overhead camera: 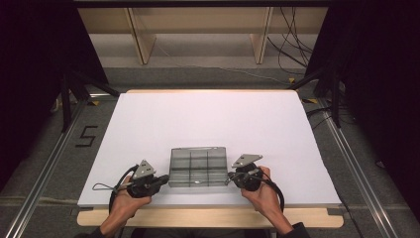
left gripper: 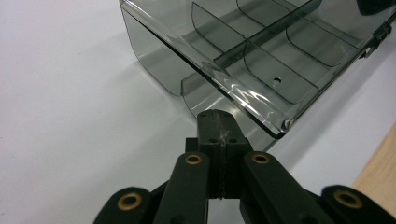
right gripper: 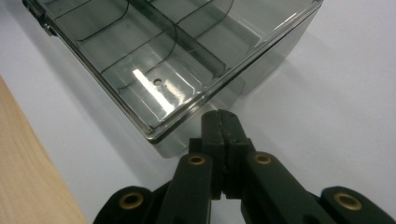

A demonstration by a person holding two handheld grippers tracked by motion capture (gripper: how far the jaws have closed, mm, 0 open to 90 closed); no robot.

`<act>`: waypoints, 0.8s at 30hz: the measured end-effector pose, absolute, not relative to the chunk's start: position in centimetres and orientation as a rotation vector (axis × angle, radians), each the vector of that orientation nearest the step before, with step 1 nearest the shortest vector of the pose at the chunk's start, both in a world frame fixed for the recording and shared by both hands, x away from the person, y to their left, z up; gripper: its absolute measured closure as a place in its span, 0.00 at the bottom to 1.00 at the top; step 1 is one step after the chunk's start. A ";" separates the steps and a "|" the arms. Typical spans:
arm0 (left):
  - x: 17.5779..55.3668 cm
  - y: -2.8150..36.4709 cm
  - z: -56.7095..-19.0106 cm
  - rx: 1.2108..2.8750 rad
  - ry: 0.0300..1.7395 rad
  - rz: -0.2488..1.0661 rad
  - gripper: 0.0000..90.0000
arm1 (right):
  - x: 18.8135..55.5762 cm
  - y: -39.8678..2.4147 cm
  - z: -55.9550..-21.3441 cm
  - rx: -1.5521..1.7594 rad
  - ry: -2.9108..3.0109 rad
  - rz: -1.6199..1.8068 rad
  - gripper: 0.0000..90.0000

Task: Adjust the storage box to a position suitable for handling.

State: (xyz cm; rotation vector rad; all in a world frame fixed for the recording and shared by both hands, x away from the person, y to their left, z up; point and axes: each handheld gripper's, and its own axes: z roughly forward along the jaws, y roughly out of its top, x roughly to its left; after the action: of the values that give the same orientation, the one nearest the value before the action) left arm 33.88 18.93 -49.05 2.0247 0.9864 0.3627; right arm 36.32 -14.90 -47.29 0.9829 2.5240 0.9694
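A smoky clear plastic compartment box [overhead camera: 198, 166] lies near the front of the white table, its dividers showing through the see-through top. My left gripper [overhead camera: 165, 178] sits at the box's left end, jaws pressed together with nothing between them. In the left gripper view the shut tips [left gripper: 217, 117] stand just short of the box [left gripper: 261, 60], below its rim. My right gripper [overhead camera: 230, 177] is at the box's right end, also shut and empty. Its tips [right gripper: 220, 116] stand close to the box's [right gripper: 154, 56] near corner. I cannot tell whether either tip touches the box.
A white sheet [overhead camera: 208, 124] covers the table, and a strip of bare wood [overhead camera: 208, 217] shows along its front edge. A small latch [left gripper: 379, 33] sits on the box's front side. Wooden shelf legs and cables lie on the floor beyond the table.
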 end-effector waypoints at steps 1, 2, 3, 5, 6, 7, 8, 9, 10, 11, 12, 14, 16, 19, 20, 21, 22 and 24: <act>33.8 18.9 -49.1 2.027 0.976 0.368 0.99 | 36.2 -15.0 -47.2 0.979 2.533 0.959 1.00; 33.7 18.9 -49.1 2.016 0.978 0.368 0.99 | 36.1 -14.9 -47.3 0.985 2.522 0.969 1.00; 33.5 18.9 -49.1 2.025 0.985 0.362 0.99 | 35.8 -15.1 -47.2 0.973 2.541 0.962 1.00; 33.5 19.0 -49.1 2.033 0.966 0.368 0.99 | 35.7 -15.1 -47.2 0.960 2.546 0.959 1.00; 33.4 18.9 -49.1 2.018 0.974 0.366 0.99 | 35.2 -15.0 -47.2 0.998 2.519 0.966 1.00; 33.4 19.0 -49.0 2.041 0.963 0.368 0.99 | 35.2 -15.0 -47.2 0.998 2.519 0.966 1.00; 33.4 19.0 -49.1 2.033 0.964 0.368 0.99 | 35.1 -15.2 -47.1 0.988 2.545 0.958 1.00; 33.3 18.9 -49.1 2.026 0.976 0.356 0.99 | 35.1 -15.2 -47.1 0.988 2.545 0.958 1.00; 33.2 18.9 -49.1 2.030 0.977 0.363 0.99 | 35.1 -15.3 -47.2 0.961 2.549 0.981 1.00; 33.2 18.9 -49.1 2.027 0.965 0.364 0.99 | 35.0 -15.2 -47.3 0.970 2.527 0.985 1.00; 33.2 18.9 -49.1 2.028 0.964 0.366 0.99 | 35.0 -15.2 -47.3 0.970 2.527 0.985 1.00; 33.0 18.8 -49.2 2.010 0.980 0.363 0.99 | 34.7 -15.3 -47.2 0.996 2.538 0.977 1.00; 33.0 19.0 -49.1 2.039 0.956 0.367 0.99 | 34.5 -15.4 -47.1 0.994 2.548 0.971 1.00; 32.7 18.9 -49.1 2.026 0.978 0.353 0.99 | 34.1 -15.3 -47.2 1.001 2.542 0.977 1.00; 32.6 18.9 -49.0 2.038 0.966 0.359 0.99 | 34.0 -15.4 -47.3 0.974 2.532 0.990 1.00; 32.6 19.0 -49.0 2.047 0.961 0.367 0.99 | 34.0 -15.4 -47.3 0.974 2.532 0.990 1.00; 32.5 18.9 -49.1 2.033 0.968 0.354 0.99 | 33.9 -15.5 -47.3 0.933 2.554 0.986 1.00; 32.2 18.9 -49.1 2.040 0.959 0.360 0.99 | 33.5 -15.4 -47.3 0.976 2.533 0.988 1.00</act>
State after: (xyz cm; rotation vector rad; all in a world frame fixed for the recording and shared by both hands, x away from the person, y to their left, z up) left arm 32.23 18.87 -49.05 2.0398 0.9586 0.3597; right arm 33.51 -15.45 -47.33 0.9762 2.5331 0.9882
